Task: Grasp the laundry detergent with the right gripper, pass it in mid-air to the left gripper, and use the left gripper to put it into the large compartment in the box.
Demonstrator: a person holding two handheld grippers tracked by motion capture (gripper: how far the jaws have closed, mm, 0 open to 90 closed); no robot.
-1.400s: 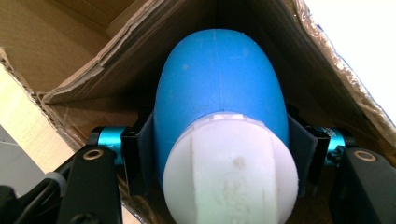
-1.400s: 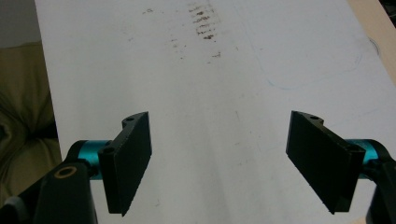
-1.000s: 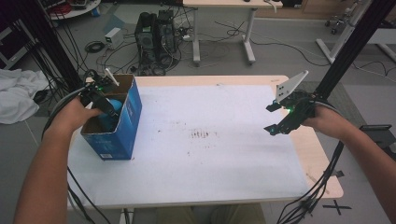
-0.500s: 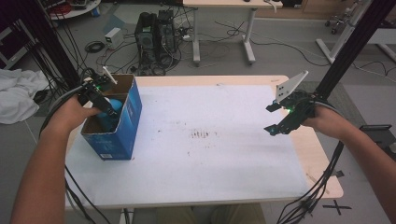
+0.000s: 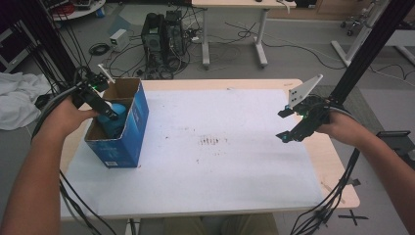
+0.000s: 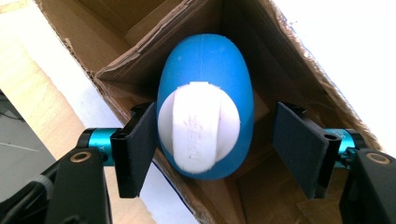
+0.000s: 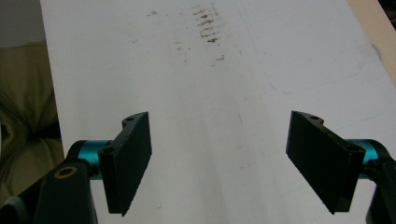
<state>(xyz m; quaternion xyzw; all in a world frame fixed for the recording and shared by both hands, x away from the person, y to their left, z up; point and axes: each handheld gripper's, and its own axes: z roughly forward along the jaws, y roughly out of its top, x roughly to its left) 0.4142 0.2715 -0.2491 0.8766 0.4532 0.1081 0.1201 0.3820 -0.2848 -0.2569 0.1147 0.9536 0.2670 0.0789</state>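
While the left hand-held gripper (image 6: 212, 144) reaches into the blue box (image 5: 128, 132) at the counter's (image 5: 235, 196) far left, a blue egg-shaped thing (image 6: 205, 105) sits between its parted jaws, touching one, clear of the other. At right, the right hand-held gripper (image 7: 219, 158) hangs wide apart, empty.

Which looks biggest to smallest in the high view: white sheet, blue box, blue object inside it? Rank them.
1. white sheet, covering most of the table
2. blue box
3. blue object, partly hidden inside the box under the left gripper, so its full size is unsure
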